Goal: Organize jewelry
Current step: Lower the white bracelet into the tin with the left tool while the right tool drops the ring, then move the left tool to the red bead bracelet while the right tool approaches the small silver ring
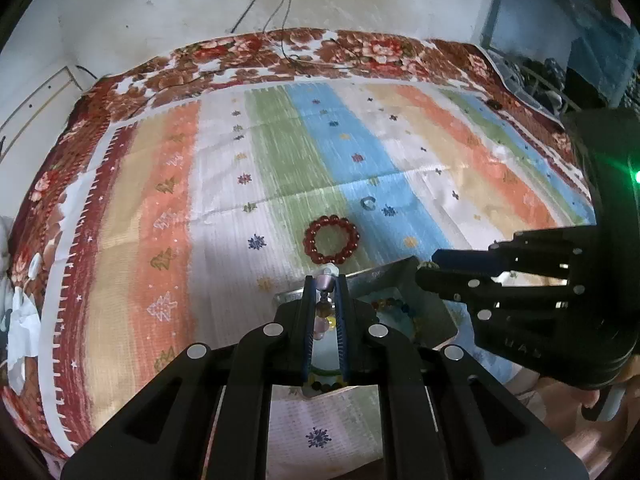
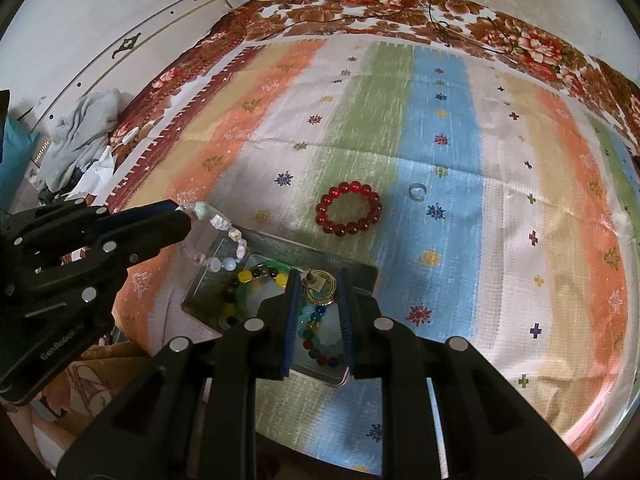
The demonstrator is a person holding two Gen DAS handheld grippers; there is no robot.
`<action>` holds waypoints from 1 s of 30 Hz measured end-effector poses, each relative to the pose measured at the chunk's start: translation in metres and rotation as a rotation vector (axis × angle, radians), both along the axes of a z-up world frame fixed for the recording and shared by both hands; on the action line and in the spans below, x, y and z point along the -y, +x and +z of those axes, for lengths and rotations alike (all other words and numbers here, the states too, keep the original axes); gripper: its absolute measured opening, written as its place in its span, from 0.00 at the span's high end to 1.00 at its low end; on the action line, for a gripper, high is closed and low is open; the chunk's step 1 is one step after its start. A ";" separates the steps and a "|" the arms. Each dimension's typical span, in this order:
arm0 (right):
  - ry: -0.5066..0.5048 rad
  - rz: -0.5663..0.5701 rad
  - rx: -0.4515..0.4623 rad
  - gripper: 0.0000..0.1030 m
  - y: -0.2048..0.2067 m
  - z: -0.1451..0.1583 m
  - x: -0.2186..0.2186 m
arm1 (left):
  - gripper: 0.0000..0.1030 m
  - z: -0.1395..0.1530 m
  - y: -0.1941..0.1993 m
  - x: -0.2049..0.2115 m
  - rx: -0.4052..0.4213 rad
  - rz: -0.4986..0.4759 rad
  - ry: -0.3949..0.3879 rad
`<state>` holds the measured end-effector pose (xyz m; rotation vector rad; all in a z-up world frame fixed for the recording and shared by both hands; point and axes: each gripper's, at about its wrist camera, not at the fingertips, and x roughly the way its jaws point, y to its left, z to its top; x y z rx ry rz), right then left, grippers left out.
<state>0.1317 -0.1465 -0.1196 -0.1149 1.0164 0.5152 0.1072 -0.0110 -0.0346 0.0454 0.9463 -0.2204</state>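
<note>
My left gripper (image 1: 325, 280) is shut on a pale pink and white bead bracelet (image 1: 323, 308). In the right wrist view that bracelet (image 2: 228, 236) hangs from the left gripper (image 2: 188, 210) over the left rim of a metal tray (image 2: 360, 276). The tray holds a green bangle (image 2: 276, 270) and multi-coloured bead bracelets (image 2: 316, 330). Above the tray, my right gripper (image 2: 319, 284) is shut on a small gold earring (image 2: 318, 286); it also shows at the right of the left wrist view (image 1: 426, 266). A red bead bracelet (image 2: 349, 210) and a clear ring (image 2: 417, 192) lie on the striped cloth beyond the tray.
The striped cloth (image 2: 440, 100) covers a bed with a floral blanket (image 2: 380, 4) along the far edge. Crumpled grey clothing (image 2: 80, 128) lies at the left side. Cables (image 1: 280, 20) hang down the back wall. A blue cabinet (image 1: 560, 40) stands at the far right.
</note>
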 end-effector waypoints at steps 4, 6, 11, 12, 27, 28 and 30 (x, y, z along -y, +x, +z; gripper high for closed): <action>0.001 0.009 -0.011 0.80 0.000 -0.002 -0.001 | 0.91 -0.002 0.001 0.001 -0.006 -0.005 0.008; -0.005 0.004 -0.013 0.78 0.001 -0.003 -0.001 | 0.85 -0.003 0.001 0.002 -0.006 -0.008 0.017; -0.019 -0.032 -0.017 0.72 0.008 -0.006 0.006 | 0.81 -0.005 0.002 0.001 -0.009 0.001 0.031; -0.021 -0.038 -0.016 0.72 0.009 -0.006 0.007 | 0.81 -0.005 0.002 0.001 -0.010 0.002 0.031; -0.032 -0.120 -0.001 0.65 0.035 -0.009 0.023 | 0.74 -0.021 0.025 -0.004 -0.055 0.009 0.058; -0.033 -0.123 -0.002 0.65 0.036 -0.010 0.023 | 0.74 -0.022 0.027 -0.005 -0.057 0.010 0.062; -0.035 -0.127 -0.003 0.64 0.040 -0.010 0.023 | 0.74 -0.025 0.032 -0.008 -0.062 0.016 0.066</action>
